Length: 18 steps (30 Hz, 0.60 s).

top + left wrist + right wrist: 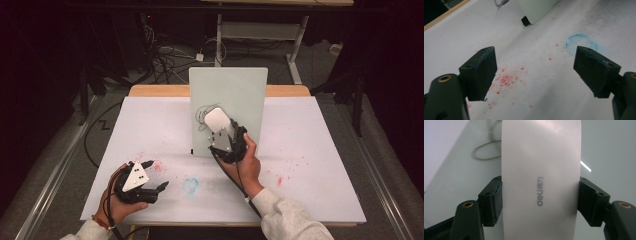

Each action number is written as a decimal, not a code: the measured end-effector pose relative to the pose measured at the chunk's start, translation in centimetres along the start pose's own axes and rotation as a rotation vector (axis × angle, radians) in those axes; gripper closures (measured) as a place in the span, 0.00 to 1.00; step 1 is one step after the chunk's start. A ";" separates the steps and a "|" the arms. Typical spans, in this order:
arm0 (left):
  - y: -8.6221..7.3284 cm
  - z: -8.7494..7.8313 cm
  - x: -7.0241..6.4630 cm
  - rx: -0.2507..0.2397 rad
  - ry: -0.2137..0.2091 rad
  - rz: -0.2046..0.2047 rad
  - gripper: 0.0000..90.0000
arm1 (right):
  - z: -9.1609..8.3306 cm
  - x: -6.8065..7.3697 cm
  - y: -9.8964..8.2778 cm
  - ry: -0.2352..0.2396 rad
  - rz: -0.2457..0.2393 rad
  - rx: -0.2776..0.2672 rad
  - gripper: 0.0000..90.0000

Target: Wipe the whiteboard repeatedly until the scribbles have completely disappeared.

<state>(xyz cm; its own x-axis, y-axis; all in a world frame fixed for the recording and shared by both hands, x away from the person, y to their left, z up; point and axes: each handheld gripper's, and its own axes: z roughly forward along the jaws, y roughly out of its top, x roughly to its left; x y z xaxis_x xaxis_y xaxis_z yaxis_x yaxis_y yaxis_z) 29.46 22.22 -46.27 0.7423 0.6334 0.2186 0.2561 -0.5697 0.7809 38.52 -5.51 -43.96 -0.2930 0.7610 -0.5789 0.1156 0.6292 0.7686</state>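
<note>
The job in hand looks like rubbing black pen scribbles off a standing board.

Nearest to the person, the left gripper (154,176) rests low on the white paper-covered table (320,190). Its jaws stand wide apart, with nothing between them. Under them lie little red crumbs (505,80), and a faint blue ring mark (581,42) sits just past them. This gripper is well away from the board, so nothing steadies the board.

A little farther on, the right gripper (540,195) is squeezed shut on a smooth white oval eraser block with grey letters on its back (540,170). One pad presses on each long side of it. In the high view, the eraser (218,120) sits against the front of the board, just beside the scribbles.

Farther still stands the pale green-white upright writing board (245,90), on small dark feet at the middle of the table. The black scribble loops (202,114) are on its left half, partly under the eraser.

What could go wrong? The board stands upright, so a hard push from the eraser may tip it backward or make it slide. The eraser is smooth and is held only by its sides, so it may slip or twist in the pads during rubbing. If it wipes too far to one side, some scribbles may stay on the board.
</note>
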 end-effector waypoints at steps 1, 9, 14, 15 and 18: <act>0.0 0.0 0.0 0.001 0.000 0.000 0.21 | 0.0 0.7 -0.1 0.020 -0.014 0.002 0.35; -0.2 -0.2 0.1 -0.005 0.003 -0.007 0.21 | 0.2 1.9 0.0 0.089 -0.052 0.003 0.35; -0.2 -0.3 0.1 -0.001 0.000 -0.006 0.21 | 0.3 -1.4 1.9 0.025 0.029 -0.029 0.35; -0.2 -0.3 0.1 0.000 0.000 -0.006 0.21 | 0.4 -2.1 2.3 0.007 0.050 -0.035 0.35; -0.2 -0.3 0.0 0.000 -0.001 -0.007 0.20 | 0.5 -3.9 3.1 -0.022 0.096 -0.049 0.35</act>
<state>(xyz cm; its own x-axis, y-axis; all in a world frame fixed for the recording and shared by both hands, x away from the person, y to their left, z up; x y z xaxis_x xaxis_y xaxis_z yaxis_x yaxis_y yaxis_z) 29.26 22.53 -46.27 0.7414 0.6365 0.2126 0.2611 -0.5655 0.7824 40.48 -6.41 -39.43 -0.2619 0.8209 -0.5075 0.0957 0.5454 0.8327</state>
